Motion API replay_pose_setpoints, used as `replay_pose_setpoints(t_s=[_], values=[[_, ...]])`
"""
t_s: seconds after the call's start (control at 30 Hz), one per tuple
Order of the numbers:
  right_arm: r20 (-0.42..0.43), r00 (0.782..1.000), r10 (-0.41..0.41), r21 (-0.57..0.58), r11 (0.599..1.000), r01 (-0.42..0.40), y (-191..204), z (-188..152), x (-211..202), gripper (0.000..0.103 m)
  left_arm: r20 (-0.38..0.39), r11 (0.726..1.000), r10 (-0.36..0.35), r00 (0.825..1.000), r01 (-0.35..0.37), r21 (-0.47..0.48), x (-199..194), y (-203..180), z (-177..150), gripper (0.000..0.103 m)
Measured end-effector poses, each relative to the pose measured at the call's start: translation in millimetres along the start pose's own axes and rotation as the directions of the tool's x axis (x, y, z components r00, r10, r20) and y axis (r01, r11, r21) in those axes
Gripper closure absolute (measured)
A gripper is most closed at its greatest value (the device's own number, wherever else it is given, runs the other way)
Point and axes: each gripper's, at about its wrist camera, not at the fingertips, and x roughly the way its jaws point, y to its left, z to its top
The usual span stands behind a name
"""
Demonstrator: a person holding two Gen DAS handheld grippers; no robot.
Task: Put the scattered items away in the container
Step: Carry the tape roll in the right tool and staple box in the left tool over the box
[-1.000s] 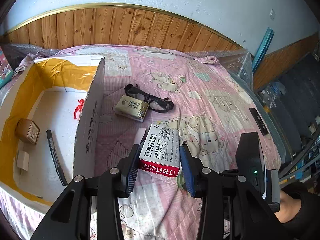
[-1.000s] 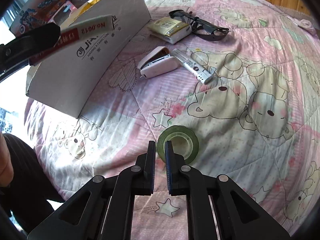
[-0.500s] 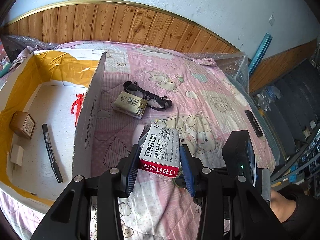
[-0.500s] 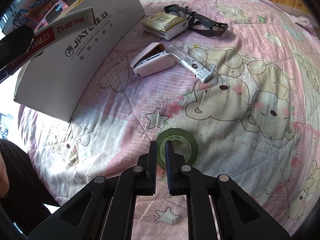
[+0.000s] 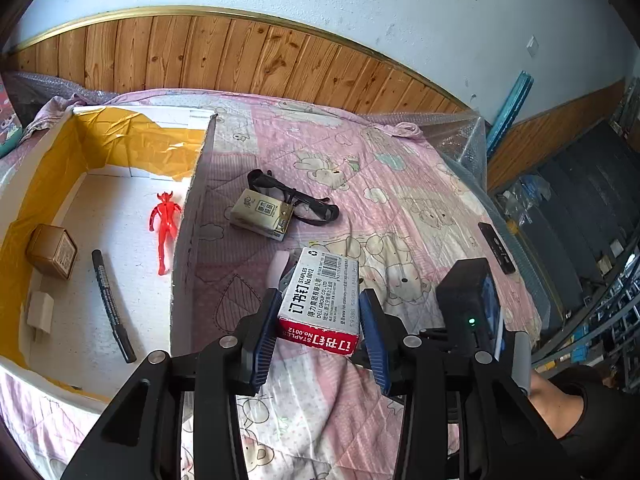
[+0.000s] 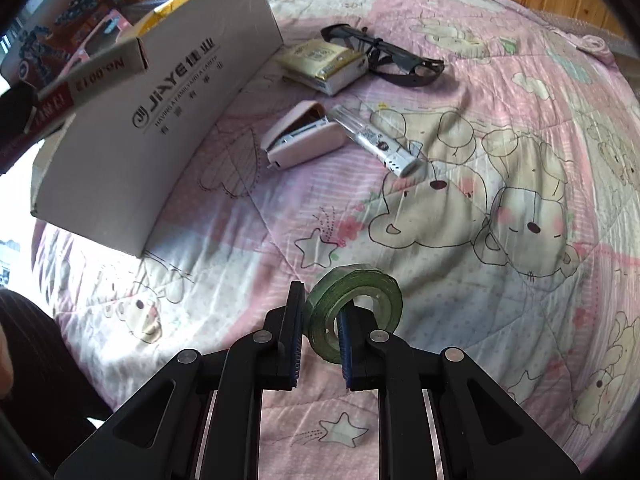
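My left gripper [image 5: 319, 300] is shut on a white-and-red staples box [image 5: 320, 296], held in the air just right of the white cardboard box [image 5: 192, 216] with yellow lining. In the right wrist view that staples box [image 6: 100, 68] hangs over the cardboard box [image 6: 160, 120] near its corner. My right gripper [image 6: 320, 314] is shut on the wall of a green tape roll [image 6: 376, 284], one finger inside its hole, and the roll tilts up off the quilt. A pink stapler [image 6: 304, 140], a clear tube [image 6: 376, 140], a beige packet [image 6: 324, 64] and black glasses [image 6: 384, 56] lie on the quilt.
Inside the cardboard box lie a red figure [image 5: 164, 220], a black marker [image 5: 112, 304], a small brown carton [image 5: 54, 250] and a white block [image 5: 40, 312]. A black remote [image 5: 496, 246] lies near the bed's right edge. A person's dark sleeve [image 5: 580, 408] shows at lower right.
The tape roll, flat on the quilt before, is now tilted up in my right gripper. My left gripper has risen with the staples box, so more of the cardboard box's inside shows.
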Motion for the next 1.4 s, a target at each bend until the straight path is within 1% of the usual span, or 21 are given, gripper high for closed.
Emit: replay_pose_setpoints(t_s=[0.13,0.33,0.53,0.63,0.77,1.03,1.23,1.4], values=[[0.037,0.998,0.051,0.012,0.999,-0.051,6,6,-18,0.087,0.013,1.0,0.01,1.0,-0.01,-0.004,-6,0,2,0.062],[0.081,0.993,0.083,-0.011,0.997,-0.082,30,19,-26,0.087,0.039,0.999,0.038,0.999,-0.038,0.0,-13,-1,5,0.062],[0.114,0.989,0.098,-0.014,0.995,-0.097,38,22,-37,0.087,0.049,0.994,0.108,0.993,-0.108,-0.011,-16,4,8,0.062],[0.139,0.986,0.096,-0.022,0.995,-0.094,43,24,-44,0.087,0.07,0.988,0.157,0.985,-0.157,0.0,-20,3,9,0.061],[0.172,0.981,0.087,-0.043,0.996,-0.08,51,27,-56,0.087,0.09,0.982,0.189,0.978,-0.191,0.01,-24,1,10,0.061],[0.211,0.972,0.1,-0.062,0.994,-0.089,66,32,-73,0.087,0.086,0.98,0.197,0.977,-0.196,-0.015,-25,8,11,0.061],[0.223,0.969,0.103,-0.063,0.994,-0.092,75,37,-79,0.087,0.073,0.984,0.172,0.982,-0.167,-0.067,-27,16,12,0.062],[0.25,0.959,0.131,-0.075,0.99,-0.116,92,46,-89,0.087,0.105,0.982,0.172,0.979,-0.163,-0.093,-38,18,16,0.061]])
